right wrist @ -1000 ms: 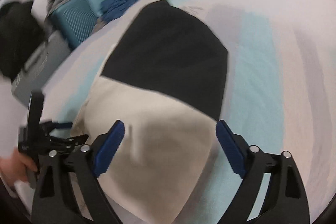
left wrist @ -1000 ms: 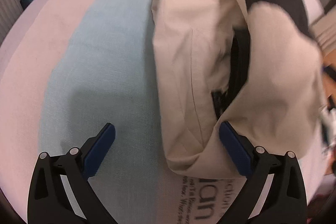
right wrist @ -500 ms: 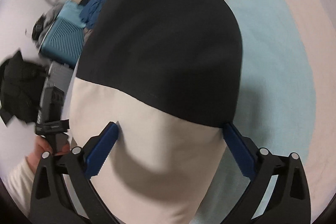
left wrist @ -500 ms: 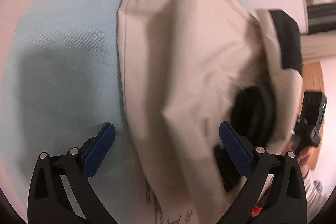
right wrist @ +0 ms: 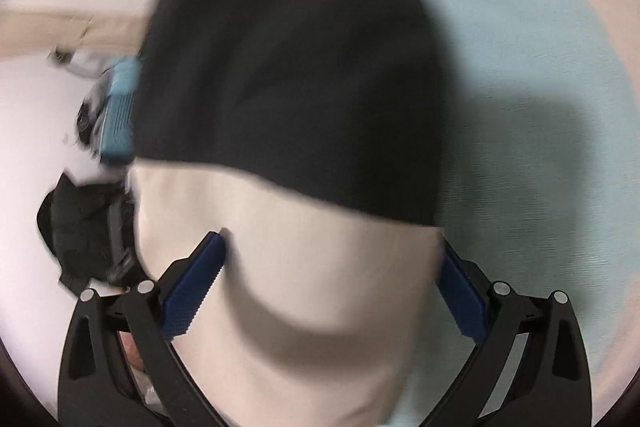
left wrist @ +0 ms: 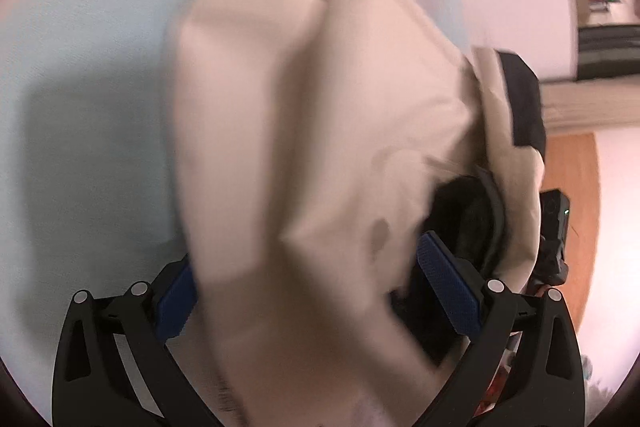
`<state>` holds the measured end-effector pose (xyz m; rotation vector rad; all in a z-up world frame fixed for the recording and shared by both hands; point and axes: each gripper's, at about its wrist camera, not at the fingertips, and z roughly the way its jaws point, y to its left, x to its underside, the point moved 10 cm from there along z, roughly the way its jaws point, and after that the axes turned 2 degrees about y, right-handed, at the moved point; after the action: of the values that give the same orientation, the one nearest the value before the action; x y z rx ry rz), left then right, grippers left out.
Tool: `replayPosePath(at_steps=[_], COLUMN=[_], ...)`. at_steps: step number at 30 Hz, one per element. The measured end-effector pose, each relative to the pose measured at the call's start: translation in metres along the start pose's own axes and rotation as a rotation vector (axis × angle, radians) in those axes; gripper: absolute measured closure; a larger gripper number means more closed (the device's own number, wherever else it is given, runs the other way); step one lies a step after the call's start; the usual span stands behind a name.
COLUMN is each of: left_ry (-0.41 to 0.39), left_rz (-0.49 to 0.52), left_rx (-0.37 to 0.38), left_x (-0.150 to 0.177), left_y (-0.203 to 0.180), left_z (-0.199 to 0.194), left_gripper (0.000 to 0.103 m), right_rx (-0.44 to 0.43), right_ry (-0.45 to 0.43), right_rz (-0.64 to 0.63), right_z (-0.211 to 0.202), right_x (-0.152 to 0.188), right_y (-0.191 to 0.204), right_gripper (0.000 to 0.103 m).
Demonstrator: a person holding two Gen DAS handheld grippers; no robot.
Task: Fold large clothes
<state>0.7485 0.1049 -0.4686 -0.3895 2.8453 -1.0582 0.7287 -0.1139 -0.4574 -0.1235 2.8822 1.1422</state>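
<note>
The cream-and-black garment (right wrist: 320,267) lies on the pale blue sheet (right wrist: 540,67), its long axis running from lower centre toward the upper frame straight ahead of both wide-open grippers, right gripper (right wrist: 332,291) and left gripper (left wrist: 316,291), each straddling cloth, seemingly without pinching it.

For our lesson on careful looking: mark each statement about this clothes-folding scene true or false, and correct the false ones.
1. The garment is cream with a black section. True.
2. It lies on a red cloth. False: the cloth is pale blue.
3. The right hand-held gripper has blue pads. True.
4. The left hand-held gripper is shut, clear of the garment. False: its jaws stand wide, fabric between them.
</note>
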Motion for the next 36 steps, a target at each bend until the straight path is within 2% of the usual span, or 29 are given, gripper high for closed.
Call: replayPosePath(at_steps=[2, 4, 6, 8, 10, 12, 14, 16, 17, 19, 20, 22, 28, 36], left_ry=[0.015, 0.008, 0.007, 0.025, 0.048, 0.047, 0.028, 0.017, 0.013, 0.019, 0.017, 0.013, 0.000, -0.050], left_rz=[0.029, -0.006, -0.053, -0.057, -0.022, -0.002, -0.014, -0.016, -0.015, -0.026, -0.028, 0.000, 0.025, 0.084], left_rx=[-0.023, 0.005, 0.069, 0.097, 0.074, 0.038, 0.033, 0.025, 0.019, 0.070, 0.087, 0.067, 0.043, 0.012], left_x=[0.001, -0.002, -0.003, -0.001, 0.002, 0.001, 0.000, -0.003, -0.002, 0.003, 0.003, 0.005, -0.008, -0.003], left_y=[-0.004, 0.002, 0.003, 0.000, -0.003, -0.006, -0.008, -0.011, -0.009, -0.010, -0.011, -0.013, -0.021, -0.038], left_z=[0.013, 0.017, 0.012, 0.011, 0.015, 0.020, 0.021, 0.029, 0.028, 0.023, 0.022, 0.026, 0.035, 0.021], left_gripper=[0.006, 0.006, 0.006, 0.006, 0.006, 0.006, 0.006, 0.018, 0.036, 0.063, 0.065, 0.075, 0.085, 0.090], right_rx=[0.076, 0.105, 0.092, 0.065, 0.016, 0.031, 0.024, 0.025, 0.023, 0.003, -0.009, -0.008, -0.007, -0.004], right_ry=[0.003, 0.015, 0.036, 0.074, 0.100, 0.097, 0.094, 0.086, 0.076, 0.065, 0.059, 0.042, -0.002, -0.052], right_rz=[-0.078, -0.100, -0.065, -0.030, 0.020, 0.007, 0.020, 0.016, 0.015, 0.010, 0.008, -0.004, -0.044, -0.119], right_z=[0.006, 0.009, 0.013, 0.020, 0.021, 0.024, 0.023, 0.018, 0.014, 0.011, 0.009, 0.010, 0.000, -0.018], right_x=[0.003, 0.005, 0.004, 0.007, 0.011, 0.012, 0.012, 0.014, 0.016, 0.019, 0.021, 0.019, 0.017, 0.020], right_y=[0.018, 0.021, 0.008, 0.000, -0.008, -0.004, -0.002, 0.000, 0.000, 0.007, 0.009, 0.017, 0.024, 0.038], right_gripper=[0.006, 0.006, 0.006, 0.006, 0.006, 0.007, 0.015, 0.031, 0.035, 0.049, 0.051, 0.056, 0.063, 0.069])
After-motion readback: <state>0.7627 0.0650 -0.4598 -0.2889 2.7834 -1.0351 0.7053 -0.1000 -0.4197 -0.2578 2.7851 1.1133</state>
